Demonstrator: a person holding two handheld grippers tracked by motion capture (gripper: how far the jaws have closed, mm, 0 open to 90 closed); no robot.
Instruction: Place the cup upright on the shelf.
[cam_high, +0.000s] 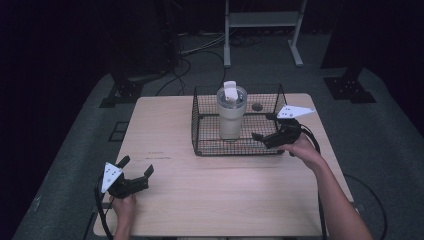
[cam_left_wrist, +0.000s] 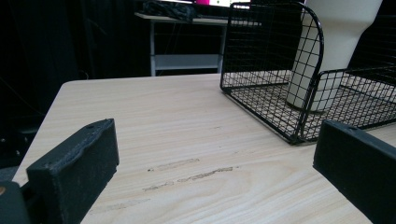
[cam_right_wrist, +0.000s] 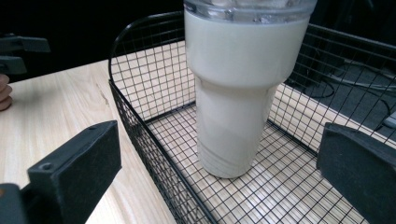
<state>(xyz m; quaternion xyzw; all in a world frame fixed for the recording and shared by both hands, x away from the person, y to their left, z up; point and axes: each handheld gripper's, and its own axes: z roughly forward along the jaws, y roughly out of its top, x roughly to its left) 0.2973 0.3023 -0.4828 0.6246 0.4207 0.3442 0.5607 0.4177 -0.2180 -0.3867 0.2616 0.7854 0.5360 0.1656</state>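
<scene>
At the near left corner of the wooden table (cam_high: 220, 195) we hold the left gripper (cam_high: 134, 174) low over the bare top, its jaws spread wide with nothing between them, well apart from the work. Farther across, our right gripper (cam_high: 263, 127) sits at the right end of the black wire basket (cam_high: 200, 131), jaws likewise spread and empty, aimed toward the cup (cam_high: 231, 114) from the side. From the right gripper view the cup (cam_right_wrist: 236, 93) stands straight ahead between the parted jaws but beyond their tips, untouched. It is a tall cream tumbler standing upright on the basket's wire floor near the middle, long axis vertical, its narrower base down and its clear lid (cam_high: 231, 93) up, a white tab on the lid. Beyond the table, a white metal frame (cam_high: 262, 22) stands on the dark floor.
</scene>
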